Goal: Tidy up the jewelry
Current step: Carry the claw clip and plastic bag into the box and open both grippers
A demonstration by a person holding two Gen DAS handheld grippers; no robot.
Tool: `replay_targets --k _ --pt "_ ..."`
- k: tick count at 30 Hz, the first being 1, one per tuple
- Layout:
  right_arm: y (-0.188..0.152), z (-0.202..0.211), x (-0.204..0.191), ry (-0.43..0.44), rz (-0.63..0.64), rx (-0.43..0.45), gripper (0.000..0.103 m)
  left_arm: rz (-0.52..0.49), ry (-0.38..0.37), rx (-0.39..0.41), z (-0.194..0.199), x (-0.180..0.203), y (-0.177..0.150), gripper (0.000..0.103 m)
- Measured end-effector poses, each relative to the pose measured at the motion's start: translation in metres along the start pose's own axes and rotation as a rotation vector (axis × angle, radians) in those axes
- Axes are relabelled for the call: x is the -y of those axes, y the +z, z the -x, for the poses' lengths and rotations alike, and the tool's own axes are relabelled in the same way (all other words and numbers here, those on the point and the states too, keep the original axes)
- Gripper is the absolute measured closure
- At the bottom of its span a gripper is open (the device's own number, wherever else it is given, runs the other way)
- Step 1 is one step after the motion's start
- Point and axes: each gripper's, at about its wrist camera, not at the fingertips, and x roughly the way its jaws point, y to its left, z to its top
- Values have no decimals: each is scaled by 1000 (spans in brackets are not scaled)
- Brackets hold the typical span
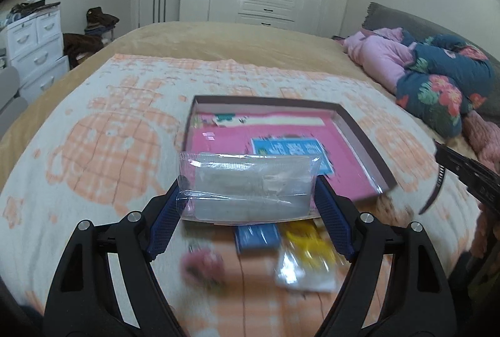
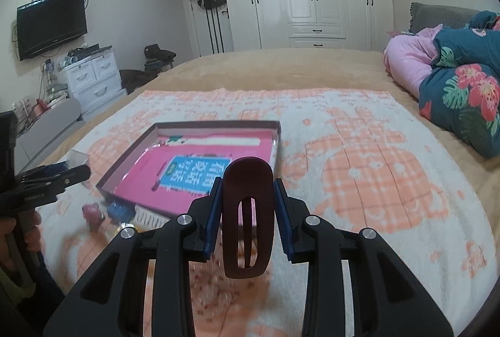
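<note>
We're prob early on w/ this. The shallow box (image 1: 359,134) on the towel (image 1: 93,134) has only its pink printed liner in it, no jewelry yet afaict. Left gripper (image 1: 250,196) is clamped on a clear plastic pouch (image 1: 250,184), held just in front of the box. Right gripper (image 2: 248,212) pinches a dark maroon hair clip (image 2: 248,212), oval w/ a slot, beside the box. Few small blurry bits (image 1: 281,252) left on the towel.

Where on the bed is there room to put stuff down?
The towel is bare between the shallow box and the piled bedding, and also beyond the box. It is crowded in front of the box, where small packets lie.
</note>
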Motion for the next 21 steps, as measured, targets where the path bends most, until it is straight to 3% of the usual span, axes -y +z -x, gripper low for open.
replay_targets --k 8,21 --pt "22 -39 -10 -6 17 -21 73 32 33 -33 -44 -19 21 31" --pt "27 -111 -24 -62 63 -152 73 10 59 -82 -78 -28 15 30"
